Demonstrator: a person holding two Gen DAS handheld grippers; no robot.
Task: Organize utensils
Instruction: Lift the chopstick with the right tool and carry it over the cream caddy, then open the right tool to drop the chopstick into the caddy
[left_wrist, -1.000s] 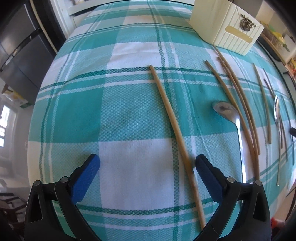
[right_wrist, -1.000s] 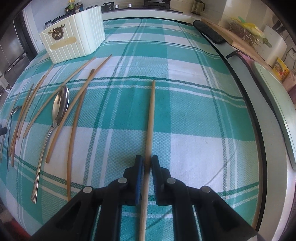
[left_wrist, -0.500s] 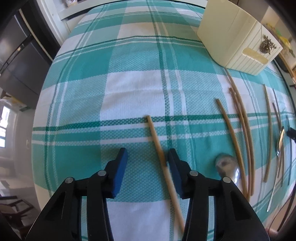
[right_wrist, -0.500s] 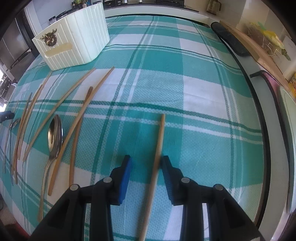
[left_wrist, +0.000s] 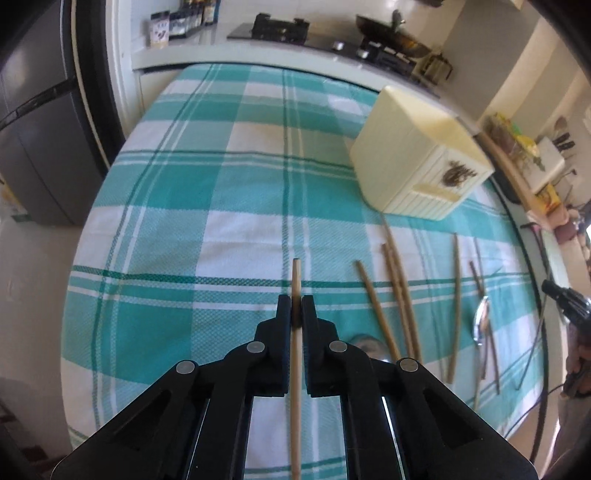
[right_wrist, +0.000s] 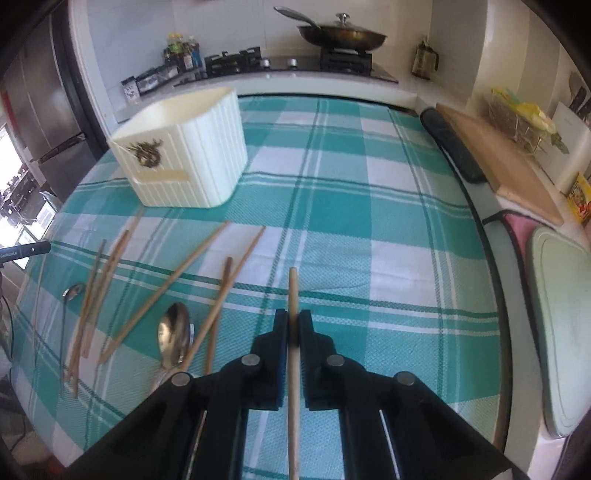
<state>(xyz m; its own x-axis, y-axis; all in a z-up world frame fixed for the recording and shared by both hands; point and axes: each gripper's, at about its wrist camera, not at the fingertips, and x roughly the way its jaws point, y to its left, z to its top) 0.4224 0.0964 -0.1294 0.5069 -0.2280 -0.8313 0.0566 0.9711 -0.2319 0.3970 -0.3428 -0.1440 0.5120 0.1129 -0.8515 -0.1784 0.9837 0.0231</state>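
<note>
My left gripper (left_wrist: 296, 306) is shut on a wooden chopstick (left_wrist: 296, 354) and holds it above the checked cloth, tip pointing forward. My right gripper (right_wrist: 293, 321) is shut on another wooden chopstick (right_wrist: 293, 369), also lifted. A cream ribbed utensil holder (left_wrist: 417, 166) stands ahead to the right in the left wrist view and ahead to the left in the right wrist view (right_wrist: 184, 151). Several more chopsticks (left_wrist: 399, 295) and a metal spoon (right_wrist: 173, 336) lie on the cloth between the two grippers.
The teal and white checked cloth (right_wrist: 351, 206) covers the table. A second spoon (left_wrist: 482, 325) lies among thin sticks at the right. A wooden cutting board (right_wrist: 498, 162) and a pale green board (right_wrist: 561, 325) lie off the right edge. A stove with a pan (right_wrist: 343, 37) stands behind.
Both grippers closed on their chopsticks; the right one had first opened and re-gripped. Both then lifted and tilted up, so the holder and the kitchen behind came into view.
</note>
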